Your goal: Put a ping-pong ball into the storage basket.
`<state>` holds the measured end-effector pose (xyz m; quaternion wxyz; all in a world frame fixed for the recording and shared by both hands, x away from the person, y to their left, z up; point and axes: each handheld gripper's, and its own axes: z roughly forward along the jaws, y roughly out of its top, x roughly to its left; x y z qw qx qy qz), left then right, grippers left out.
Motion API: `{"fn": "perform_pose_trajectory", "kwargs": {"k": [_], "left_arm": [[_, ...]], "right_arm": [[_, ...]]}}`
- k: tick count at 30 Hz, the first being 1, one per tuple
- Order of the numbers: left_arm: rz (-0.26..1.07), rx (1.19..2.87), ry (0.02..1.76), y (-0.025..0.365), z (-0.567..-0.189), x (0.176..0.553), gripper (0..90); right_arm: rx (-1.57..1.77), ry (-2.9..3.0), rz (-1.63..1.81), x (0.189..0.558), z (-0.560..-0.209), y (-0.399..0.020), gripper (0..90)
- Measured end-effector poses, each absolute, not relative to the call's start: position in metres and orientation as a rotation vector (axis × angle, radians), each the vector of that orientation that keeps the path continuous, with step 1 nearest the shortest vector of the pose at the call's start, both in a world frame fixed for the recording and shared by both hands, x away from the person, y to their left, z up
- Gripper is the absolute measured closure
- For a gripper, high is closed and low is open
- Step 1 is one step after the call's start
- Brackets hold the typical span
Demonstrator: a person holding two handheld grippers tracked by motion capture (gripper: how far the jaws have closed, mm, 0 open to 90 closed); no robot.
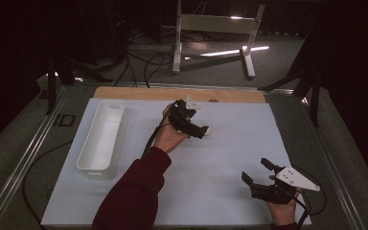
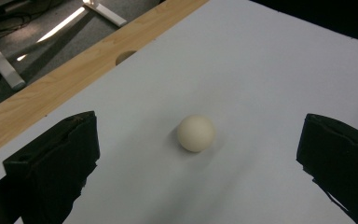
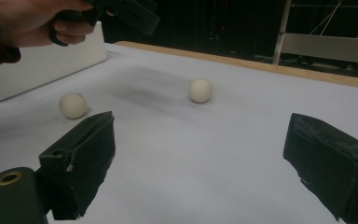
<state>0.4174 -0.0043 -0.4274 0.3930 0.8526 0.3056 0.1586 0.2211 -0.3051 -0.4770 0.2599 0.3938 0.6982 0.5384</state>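
Note:
A cream ball rests on the white table sheet between the wide-apart jaws of my left gripper, touching neither. From above, this ball peeks out at the tip of the left gripper, which hovers over mid-table. My right gripper is open near the front right corner, holding nothing. Its view looks past its own jaws at two balls: one farther off, another to the left below the other hand and left gripper.
A long white bin stands along the left side of the sheet; it is also the white bin behind the left ball. A wooden strip with a hole runs along the far edge. Cables and a white stand lie on the floor beyond.

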Motion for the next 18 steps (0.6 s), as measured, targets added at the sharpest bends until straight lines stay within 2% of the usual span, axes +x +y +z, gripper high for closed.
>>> {"fn": "perform_pose_trajectory", "kwargs": {"k": [18], "left_arm": [[0.357, 2.211, 0.846, -0.02, -0.455, 0.435, 0.0]], "right_arm": [[1.055, 1.898, 1.463, 0.221, -0.476, -0.302, 8.8]]}}
